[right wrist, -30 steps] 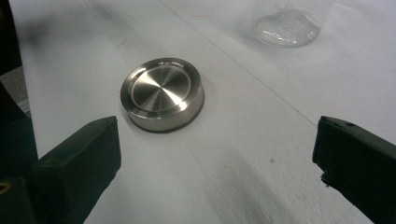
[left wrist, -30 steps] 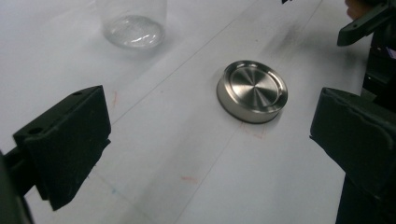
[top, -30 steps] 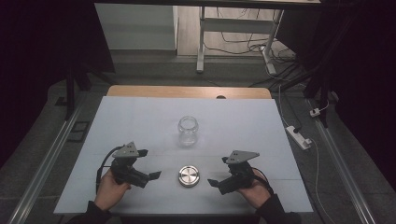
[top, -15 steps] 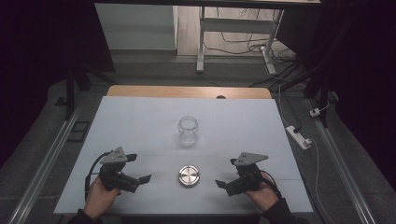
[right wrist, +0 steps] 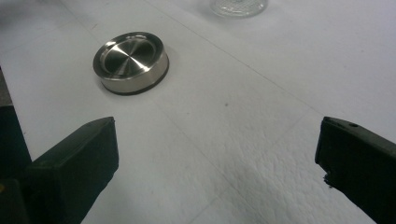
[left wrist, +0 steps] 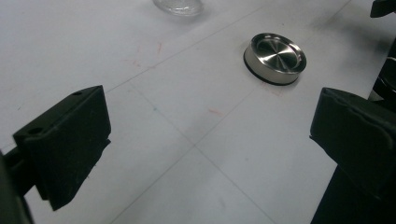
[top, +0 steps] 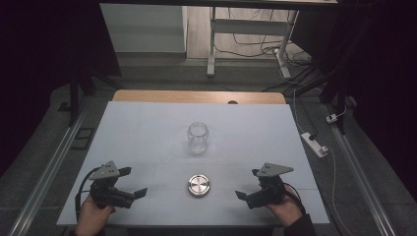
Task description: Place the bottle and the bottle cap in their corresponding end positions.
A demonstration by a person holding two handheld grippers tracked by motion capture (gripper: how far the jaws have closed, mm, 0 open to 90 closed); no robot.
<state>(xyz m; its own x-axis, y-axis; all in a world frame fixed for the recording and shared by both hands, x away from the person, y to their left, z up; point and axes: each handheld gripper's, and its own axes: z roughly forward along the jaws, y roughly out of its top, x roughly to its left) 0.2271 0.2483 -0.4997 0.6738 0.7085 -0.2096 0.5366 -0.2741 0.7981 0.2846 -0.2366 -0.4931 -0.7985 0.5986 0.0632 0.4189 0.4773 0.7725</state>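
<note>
**Metal lid between 2 open claws on a white table**

High view: the round metal lid [top: 198,187] lies flat in the lower middle of the frame, on the white table [top: 147,128]. The left claw [top: 134,183] sits in the lower left, the right claw [top: 249,186] in the lower right; the lid lies between them, apart from both, roughly level with their tips. Each claw points inward toward the lid. A clear glass jar [top: 197,138] stands upright above the lid in the frame, near the table's centre and well apart from both claws.

Left gripper view: the 2 black jaws stand wide apart with bare table between them; the lid [left wrist: 275,58] appears in the upper right, beyond the jaws, and the jar's base [left wrist: 178,6] at the top edge.

Right gripper view: the jaws stand wide apart, having just been opening, with nothing between them; the lid [right wrist: 130,60] appears in the upper left, ahead of the left-hand jaw, and the jar's base [right wrist: 239,7] at the top edge.
</note>
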